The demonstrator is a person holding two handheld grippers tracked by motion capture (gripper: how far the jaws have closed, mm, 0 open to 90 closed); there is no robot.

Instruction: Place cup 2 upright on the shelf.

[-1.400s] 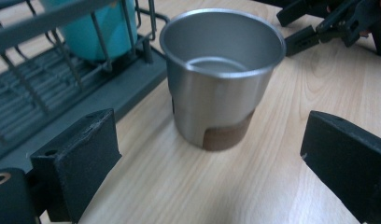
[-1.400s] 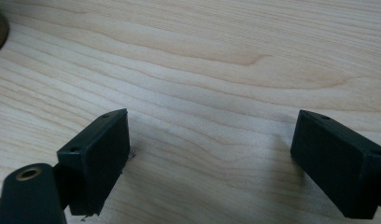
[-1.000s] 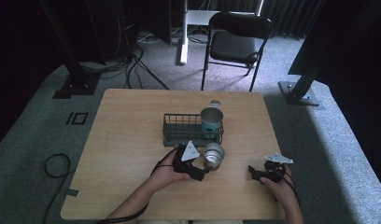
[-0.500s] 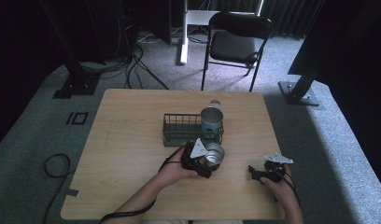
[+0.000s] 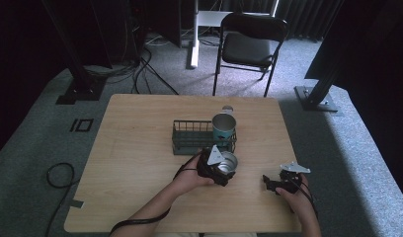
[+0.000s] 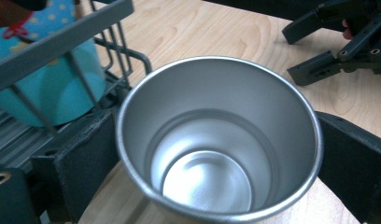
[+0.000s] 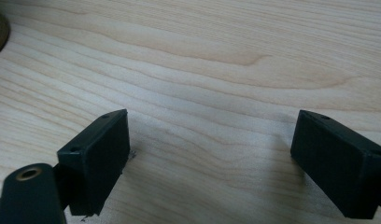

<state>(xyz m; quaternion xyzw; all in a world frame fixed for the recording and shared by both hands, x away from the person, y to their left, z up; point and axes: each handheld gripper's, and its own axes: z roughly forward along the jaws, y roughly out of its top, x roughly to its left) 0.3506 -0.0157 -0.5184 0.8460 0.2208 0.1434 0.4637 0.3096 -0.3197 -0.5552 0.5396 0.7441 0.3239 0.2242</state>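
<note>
Steel, and held tight: the cup (image 6: 216, 144) sits between the two jaws of the left gripper (image 5: 218, 165), one black pad pressed to each side of its wall, mouth open toward that gripper's camera and nothing inside. In the high view the cup (image 5: 227, 162) is just in front of the wire rack (image 5: 192, 136), near the middle of the wooden table (image 5: 135, 148), with the left hand (image 5: 189, 177) wrapped around the gripper behind it. The left gripper view shows the rack's (image 6: 62, 42) rim and bars close beside the cup, and through the bars a blue can (image 6: 48, 88) with pale dots standing inside the rack. From above, that can (image 5: 223, 127) stands upright at the rack's right end.

Off to the right, well apart from the cup, the right gripper (image 5: 272, 183) rests low over bare table, held by the right hand (image 5: 296, 192). Its own view shows the jaws spread wide with only wood grain between them. The left gripper view catches it too (image 6: 333, 46), farther off.
</note>
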